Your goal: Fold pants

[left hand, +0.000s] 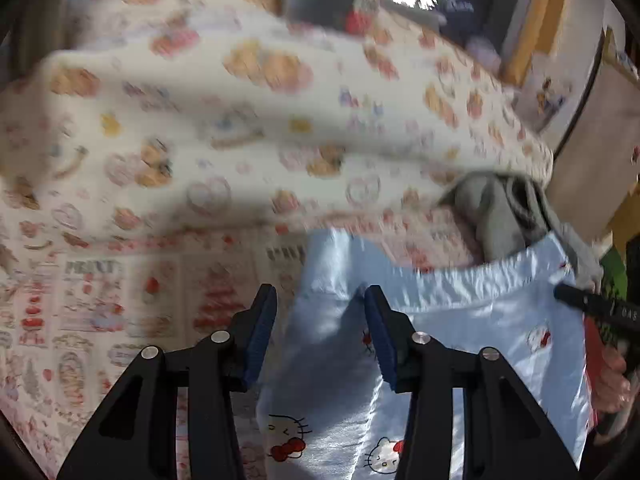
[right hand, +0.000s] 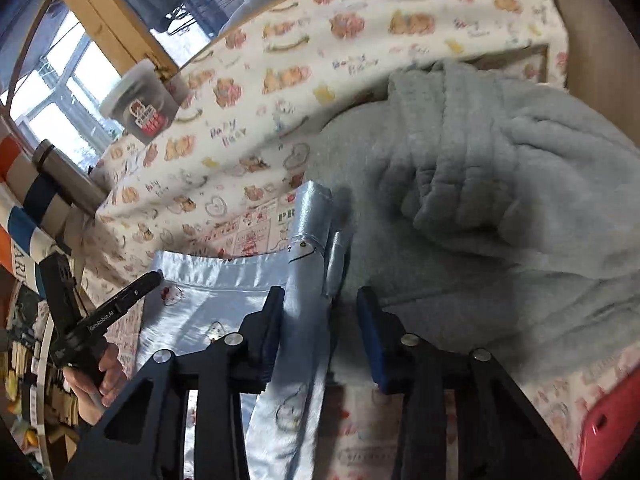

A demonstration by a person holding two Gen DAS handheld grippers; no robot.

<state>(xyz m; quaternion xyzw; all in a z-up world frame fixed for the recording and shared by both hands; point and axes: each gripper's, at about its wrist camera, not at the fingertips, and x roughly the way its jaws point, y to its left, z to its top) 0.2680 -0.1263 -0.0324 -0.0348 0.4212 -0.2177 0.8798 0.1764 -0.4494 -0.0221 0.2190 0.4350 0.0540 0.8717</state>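
- Left wrist view: the left tool hovers over the pants, which are shiny light-blue satin with cartoon cat faces, spread on the bed from about 6 to 3 o'clock. The jaws stand partway apart with nothing pinched. One pad is over the printed sheet and the other over the fabric, so my guess is it's lining up on the pants' edge for a grab.
- Same view: the right tool pokes in at 3 o'clock, near the waistband side, with a hand wrapped round its handle. I can't tell its jaw state from here.
- Right wrist view: the right tool straddles a bunched strip of the pants running from 12 down to 6 between the jaws. The pads sit partway apart and don't look pressed on it yet. Probably that's the folded-over leg being set up for a pinch.
- Same view: a fluffy grey garment is piled at 1 to 3 o'clock, likely just parked out of the way.
- Count: one pair of pants, two tools, one grey garment, one teddy-print blanket, one red thing at 4 o'clock.
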